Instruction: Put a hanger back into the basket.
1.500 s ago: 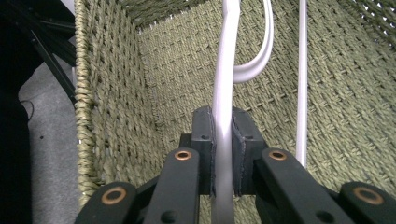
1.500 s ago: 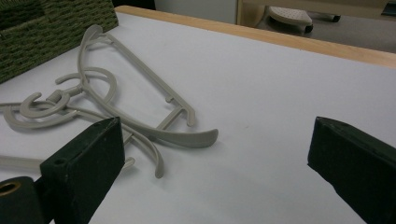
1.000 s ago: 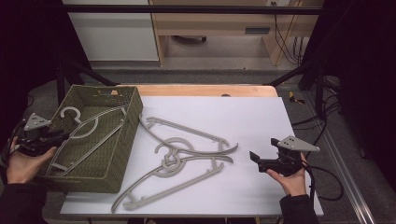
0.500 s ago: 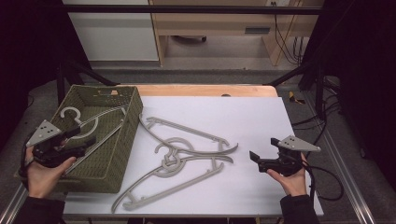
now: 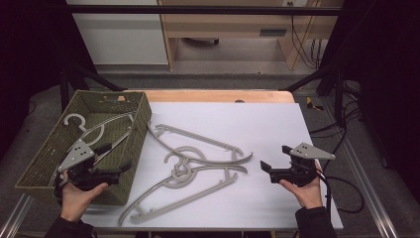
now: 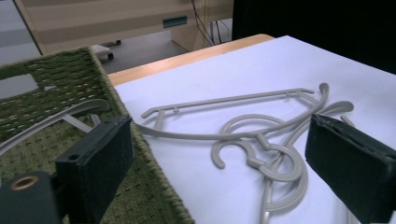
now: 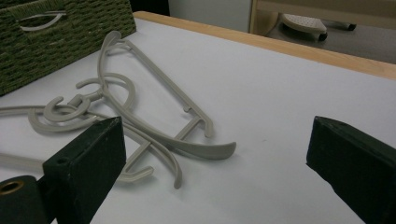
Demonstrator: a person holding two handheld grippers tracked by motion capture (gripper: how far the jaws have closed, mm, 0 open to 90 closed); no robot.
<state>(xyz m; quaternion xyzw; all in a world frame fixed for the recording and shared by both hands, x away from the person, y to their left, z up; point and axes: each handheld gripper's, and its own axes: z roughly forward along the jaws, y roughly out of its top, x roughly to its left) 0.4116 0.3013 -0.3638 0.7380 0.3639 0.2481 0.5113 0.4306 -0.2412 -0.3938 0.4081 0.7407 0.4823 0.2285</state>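
Note:
A grey plastic hanger (image 5: pixel 94 126) lies inside the green woven basket (image 5: pixel 143 106) at the table's left. Two more grey hangers, an upper one (image 5: pixel 198 141) and a lower one (image 5: pixel 183 191), lie on the white tabletop with their hooks interlinked. My left gripper (image 5: pixel 118 157) hovers over the basket's near right corner and points right toward those hangers (image 6: pixel 261 135). Its jaws have just been opening and stand open with nothing gripped. My right gripper (image 5: pixel 275 157) rests at the table's right, open and empty, facing the hangers (image 7: pixel 154 79).
The basket wall (image 6: pixel 60 79) rises directly below and left of my left gripper (image 6: pixel 219 140). White tabletop (image 5: pixel 257 119) stretches between the hangers and my right gripper (image 7: pixel 215 140). A wooden strip (image 5: pixel 213 95) borders the far edge. Dark frame bars stand around the table.
My left gripper has moved right from the basket's left side to its near right corner, and its jaws have opened. The right gripper has stayed put.

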